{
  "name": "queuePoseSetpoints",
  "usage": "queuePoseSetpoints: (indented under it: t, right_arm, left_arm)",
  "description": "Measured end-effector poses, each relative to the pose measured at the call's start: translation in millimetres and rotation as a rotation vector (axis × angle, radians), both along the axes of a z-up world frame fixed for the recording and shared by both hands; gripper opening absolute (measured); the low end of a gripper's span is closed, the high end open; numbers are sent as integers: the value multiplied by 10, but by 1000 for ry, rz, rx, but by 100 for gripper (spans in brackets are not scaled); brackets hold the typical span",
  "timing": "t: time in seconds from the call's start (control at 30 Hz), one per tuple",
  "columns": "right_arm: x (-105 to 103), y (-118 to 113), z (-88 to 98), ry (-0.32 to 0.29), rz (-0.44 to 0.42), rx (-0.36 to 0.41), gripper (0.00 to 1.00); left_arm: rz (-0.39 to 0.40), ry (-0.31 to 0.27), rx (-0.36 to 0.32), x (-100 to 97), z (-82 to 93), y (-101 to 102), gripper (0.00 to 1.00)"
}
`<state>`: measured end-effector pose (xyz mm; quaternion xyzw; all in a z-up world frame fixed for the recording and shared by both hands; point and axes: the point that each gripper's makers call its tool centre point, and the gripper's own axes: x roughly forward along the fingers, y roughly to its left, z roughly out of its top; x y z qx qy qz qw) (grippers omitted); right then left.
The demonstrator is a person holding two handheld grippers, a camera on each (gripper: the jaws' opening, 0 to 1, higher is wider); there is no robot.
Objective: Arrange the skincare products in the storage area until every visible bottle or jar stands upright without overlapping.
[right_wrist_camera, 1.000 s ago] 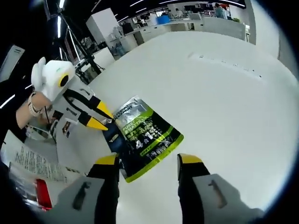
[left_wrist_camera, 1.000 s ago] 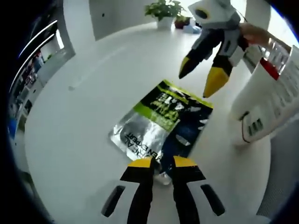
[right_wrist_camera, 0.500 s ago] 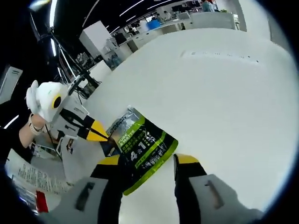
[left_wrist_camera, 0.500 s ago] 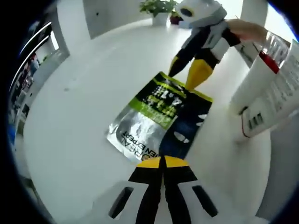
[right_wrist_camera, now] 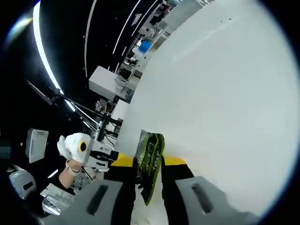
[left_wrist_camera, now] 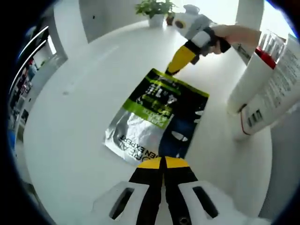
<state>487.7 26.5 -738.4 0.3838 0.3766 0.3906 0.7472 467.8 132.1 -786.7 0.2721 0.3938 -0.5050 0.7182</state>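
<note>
My left jaws (left_wrist_camera: 163,162) are pressed together on the near edge of the pouch (left_wrist_camera: 157,117), a green, silver and dark blue sachet spread out ahead of them above the white table (left_wrist_camera: 75,122). At the pouch's far edge my right gripper (left_wrist_camera: 180,58) comes in from the top, its yellow tips meeting the green border there, a hand (left_wrist_camera: 234,33) wrapped round its body. To the right of my left jaws a big white tube (left_wrist_camera: 262,93) with a red band lies tilted, its cap end near the pouch but apart from it. Far beyond, a potted plant (left_wrist_camera: 154,9) stands at the table's far rim.

From my right gripper view, my right jaws (right_wrist_camera: 147,161) are clamped on the pouch (right_wrist_camera: 150,157), which stands edge-on between them (so only a thin green strip shows). Left of them, my left gripper (right_wrist_camera: 91,150) reaches toward the same pouch. The table (right_wrist_camera: 225,93) stretches away ahead and to the right.
</note>
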Motion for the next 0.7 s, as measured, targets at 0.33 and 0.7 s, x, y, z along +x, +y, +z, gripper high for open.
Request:
queuePoseSetpoints:
  t: [0.33,0.7]
  right_arm:
    - [-112,329,-7,-9,106,-63,5]
    - [-195,319,-38,4,81,-101,2]
  left_arm:
    - [-14,-15,6,-11,20,-10,0]
    - [107,20,-88,3,40,-6,0]
